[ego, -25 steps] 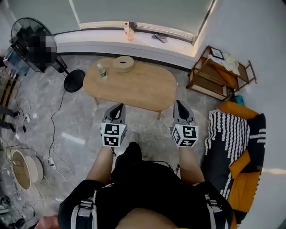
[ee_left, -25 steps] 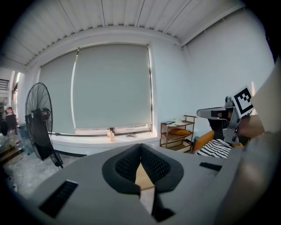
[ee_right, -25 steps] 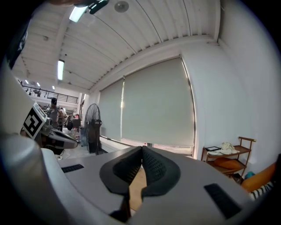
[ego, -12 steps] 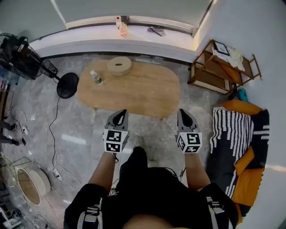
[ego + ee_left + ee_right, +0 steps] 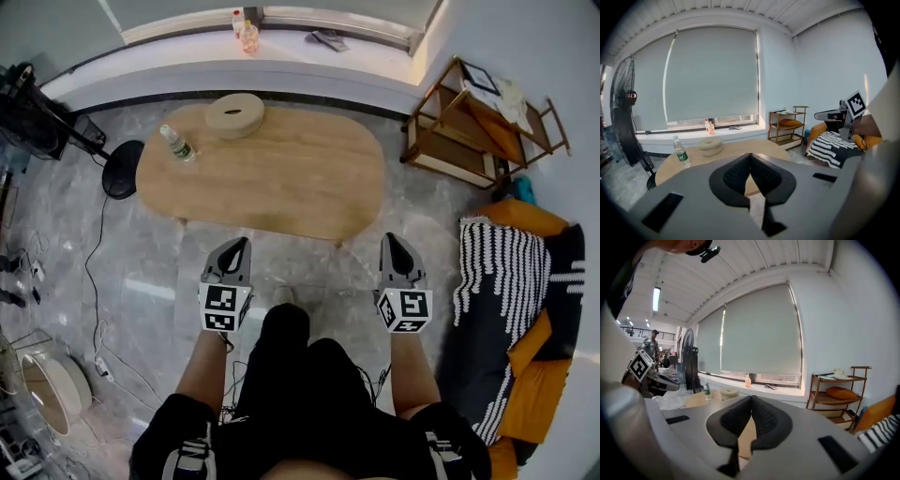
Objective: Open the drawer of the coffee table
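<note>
Whatever it holds, a bottle (image 5: 175,143) stands upright on the coffee table (image 5: 281,178).

The head view looks steeply down on the table (image 5: 281,178) from above. Both gripper views face level across that table toward the blind (image 5: 712,75), sharing bottle (image 5: 680,152) and wooden shelf (image 5: 836,399).

A plastic water bottle (image 5: 176,144) stood near a round beige container (image 5: 234,116), a pedestal fan (image 5: 37,117) to the left, a wooden shelf unit (image 5: 469,131) at right near an orange sofa (image 5: 527,398) draped in a black-and-white striped throw (image 5: 492,309), and two small bottles (image 5: 247,36) on the windowsill (image 5: 309,70).
</note>
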`<state>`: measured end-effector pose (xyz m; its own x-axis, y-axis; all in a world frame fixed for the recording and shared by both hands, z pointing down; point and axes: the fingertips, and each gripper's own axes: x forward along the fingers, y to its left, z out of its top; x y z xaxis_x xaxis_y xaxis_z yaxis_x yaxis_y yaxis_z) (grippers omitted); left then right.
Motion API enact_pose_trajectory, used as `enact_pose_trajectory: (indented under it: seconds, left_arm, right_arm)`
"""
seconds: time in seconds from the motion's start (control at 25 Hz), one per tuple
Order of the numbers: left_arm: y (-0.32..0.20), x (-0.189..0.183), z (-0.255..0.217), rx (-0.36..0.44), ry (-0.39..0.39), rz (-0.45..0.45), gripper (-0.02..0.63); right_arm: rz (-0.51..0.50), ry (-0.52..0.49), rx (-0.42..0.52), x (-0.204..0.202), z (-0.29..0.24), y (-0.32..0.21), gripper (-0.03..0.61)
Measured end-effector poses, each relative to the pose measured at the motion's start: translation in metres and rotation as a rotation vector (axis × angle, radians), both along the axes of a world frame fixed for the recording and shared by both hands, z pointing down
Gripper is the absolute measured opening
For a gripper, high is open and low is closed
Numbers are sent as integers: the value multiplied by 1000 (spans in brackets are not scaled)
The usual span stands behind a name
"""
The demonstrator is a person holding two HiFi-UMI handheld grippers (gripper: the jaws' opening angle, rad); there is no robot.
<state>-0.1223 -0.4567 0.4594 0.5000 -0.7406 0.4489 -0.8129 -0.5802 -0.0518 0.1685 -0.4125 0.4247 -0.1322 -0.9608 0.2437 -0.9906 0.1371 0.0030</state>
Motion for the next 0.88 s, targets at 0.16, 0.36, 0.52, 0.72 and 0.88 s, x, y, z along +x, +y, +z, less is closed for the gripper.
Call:
enact_pose_trajectory:
  seconds: [0.16, 0.36, 0.52, 0.72, 0.88]
  left_arm:
    - [-4, -4, 135, 14, 17, -16, 20]
    - [-4, -14, 275, 38, 65, -34, 20]
    - [5, -36, 331, 93, 40, -74, 20]
    - [30, -53, 355, 48, 76, -103, 20]
    - [40, -59, 367, 40, 102, -88, 20]
  right_arm:
    - [7, -33, 22, 18, 144, 9, 17]
    - [60, -48, 66, 45, 305, 11, 17]
    - [27, -53, 88, 42, 366, 16, 17]
    - [-18, -27, 62, 26, 379, 34, 17]
    - [-19, 5, 81, 29, 383, 43, 18]
